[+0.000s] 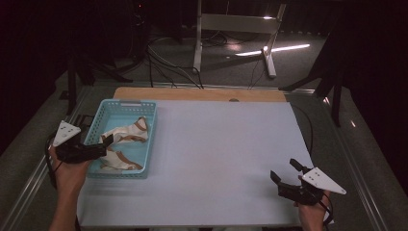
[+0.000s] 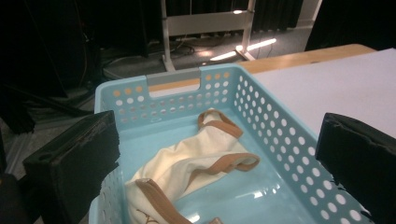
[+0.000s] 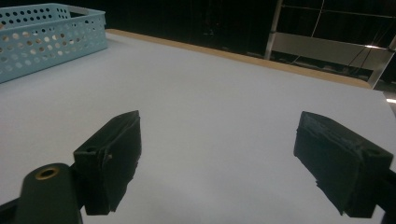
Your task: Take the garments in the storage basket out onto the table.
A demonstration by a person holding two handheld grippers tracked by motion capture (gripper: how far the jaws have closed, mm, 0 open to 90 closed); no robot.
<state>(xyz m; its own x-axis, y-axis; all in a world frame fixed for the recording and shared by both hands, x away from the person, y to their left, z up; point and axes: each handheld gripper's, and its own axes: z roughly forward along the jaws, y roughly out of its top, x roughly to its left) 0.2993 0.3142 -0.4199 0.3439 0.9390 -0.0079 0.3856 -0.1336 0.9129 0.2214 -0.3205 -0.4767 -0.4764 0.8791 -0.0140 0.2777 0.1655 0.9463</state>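
Note:
A light blue perforated basket (image 1: pixel 151 139) stands at the left of the white table top (image 1: pixel 221 154). Inside it lies cream cloth with tan straps (image 1: pixel 126 132), crumpled in loose folds. My left gripper (image 1: pixel 107 146) is open at the basket's near left corner, its jaws over the rim and pointing in. In the left gripper view the jaws of the left gripper (image 2: pixel 217 154) stand wide apart, apart from the cloth (image 2: pixel 196 158) that lies in the basket (image 2: pixel 173 77). My right gripper (image 1: pixel 285 170) is open and holds nothing above the table's near right corner. Bare table shows between the spread jaws of the right gripper (image 3: pixel 219 158).
The table's wooden back edge (image 1: pixel 192 94) runs behind the white sheet. A metal stand (image 1: pixel 231 29) and cables lie on the dark floor beyond. In the right gripper view the basket (image 3: pixel 46 32) sits far off at top left.

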